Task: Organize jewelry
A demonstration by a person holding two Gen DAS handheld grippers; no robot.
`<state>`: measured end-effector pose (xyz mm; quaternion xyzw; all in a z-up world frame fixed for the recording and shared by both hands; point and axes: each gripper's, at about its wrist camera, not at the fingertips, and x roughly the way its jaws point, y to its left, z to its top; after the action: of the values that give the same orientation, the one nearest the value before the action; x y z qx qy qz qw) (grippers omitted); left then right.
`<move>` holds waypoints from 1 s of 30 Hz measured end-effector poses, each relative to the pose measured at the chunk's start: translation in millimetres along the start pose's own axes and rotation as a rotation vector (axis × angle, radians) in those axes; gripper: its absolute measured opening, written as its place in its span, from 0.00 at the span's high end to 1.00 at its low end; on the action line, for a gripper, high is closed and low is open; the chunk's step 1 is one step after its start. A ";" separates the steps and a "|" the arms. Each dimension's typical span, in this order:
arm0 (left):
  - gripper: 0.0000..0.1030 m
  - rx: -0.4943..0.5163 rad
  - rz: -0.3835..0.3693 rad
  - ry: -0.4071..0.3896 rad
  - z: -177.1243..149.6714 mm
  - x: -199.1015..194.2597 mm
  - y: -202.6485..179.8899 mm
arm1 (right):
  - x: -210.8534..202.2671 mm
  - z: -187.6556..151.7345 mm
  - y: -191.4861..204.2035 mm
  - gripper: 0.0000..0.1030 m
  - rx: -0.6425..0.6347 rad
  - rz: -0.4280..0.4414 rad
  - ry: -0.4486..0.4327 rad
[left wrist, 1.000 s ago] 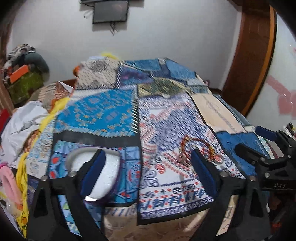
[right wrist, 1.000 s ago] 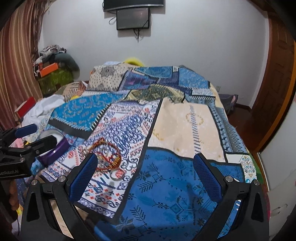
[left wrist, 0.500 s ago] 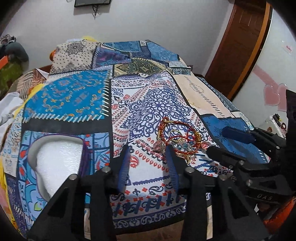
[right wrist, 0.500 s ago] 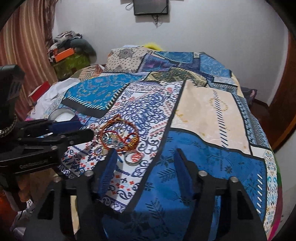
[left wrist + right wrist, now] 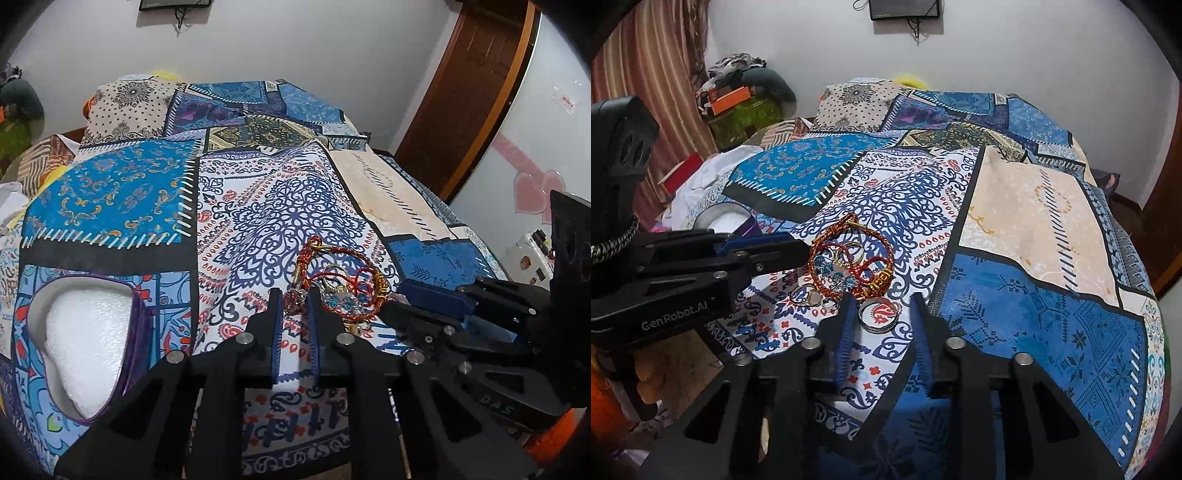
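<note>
Right wrist: tangled red-gold bracelets, blue beads, silver ring apart

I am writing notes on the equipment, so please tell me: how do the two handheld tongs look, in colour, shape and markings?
Both are black plastic frames with cut-out openings and silver round screws. Each finger carries a flat, ribbed blue pad. The left tongs show white lettering "GenRobot.AI" on the body in the right wrist view; the right tongs show "DAS" embossed on the body in the left wrist view. A braided black-and-white cord hangs by the left one.
</note>
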<state>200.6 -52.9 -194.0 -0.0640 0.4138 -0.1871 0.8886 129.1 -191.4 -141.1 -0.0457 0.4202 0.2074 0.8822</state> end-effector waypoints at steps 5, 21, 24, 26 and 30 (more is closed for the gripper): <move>0.90 -0.005 -0.001 -0.007 0.0 -2.2 -1.0 | -2.3 -1.2 -0.1 0.80 0.012 0.001 -0.009; 0.97 -0.008 0.045 -0.039 5.3 -39.0 -3.1 | -44.5 13.5 6.3 0.80 0.047 -0.027 -0.117; 0.79 -0.017 0.036 -0.004 4.6 -30.5 0.6 | -50.0 13.1 9.6 0.80 0.054 -0.034 -0.127; 0.73 -0.016 0.034 0.005 3.1 -25.5 0.8 | -52.3 12.5 9.2 0.80 0.062 -0.032 -0.128; 0.73 -0.030 0.030 0.022 3.0 -12.6 2.4 | -55.4 12.0 10.8 0.80 0.064 -0.042 -0.131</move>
<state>196.1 -46.0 -183.7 -0.0687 0.4272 -0.1681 0.8857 102.4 -196.6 -90.2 -0.0127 0.3669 0.1781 0.9130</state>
